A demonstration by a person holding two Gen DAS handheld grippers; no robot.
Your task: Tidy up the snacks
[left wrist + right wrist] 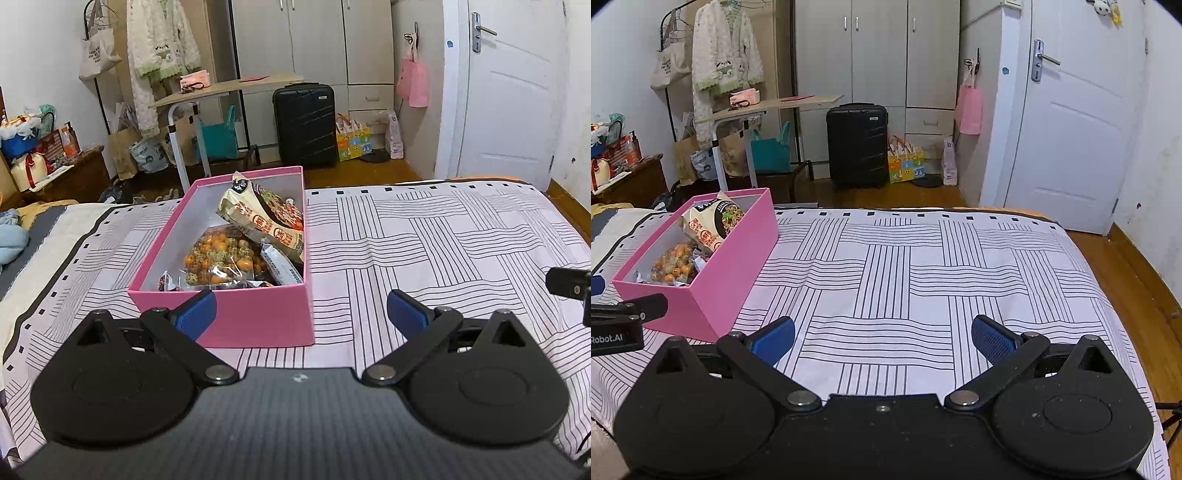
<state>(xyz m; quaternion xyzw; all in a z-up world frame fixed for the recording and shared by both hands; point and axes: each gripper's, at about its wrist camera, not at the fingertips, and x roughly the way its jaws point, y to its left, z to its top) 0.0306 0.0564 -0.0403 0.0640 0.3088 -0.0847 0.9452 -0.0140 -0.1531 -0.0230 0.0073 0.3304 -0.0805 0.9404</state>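
Note:
A pink box [258,314] stands on the bed, open on top. Inside lie a beige noodle packet [266,218], a clear bag of orange and speckled round snacks [218,258] and a small white packet [280,269]. My left gripper [301,308] is open and empty, just in front of the box's near wall. The box also shows at the left in the right wrist view [713,280], with the noodle packet [713,225] and round snacks [674,264] in it. My right gripper [882,334] is open and empty above bare sheet, right of the box.
The bed sheet [923,266] is pale with black line blocks. Beyond the bed's far edge are wooden floor, a black suitcase [304,123], a side table [225,88], wardrobes and a white door [1082,129]. Bedding [14,240] lies at the left.

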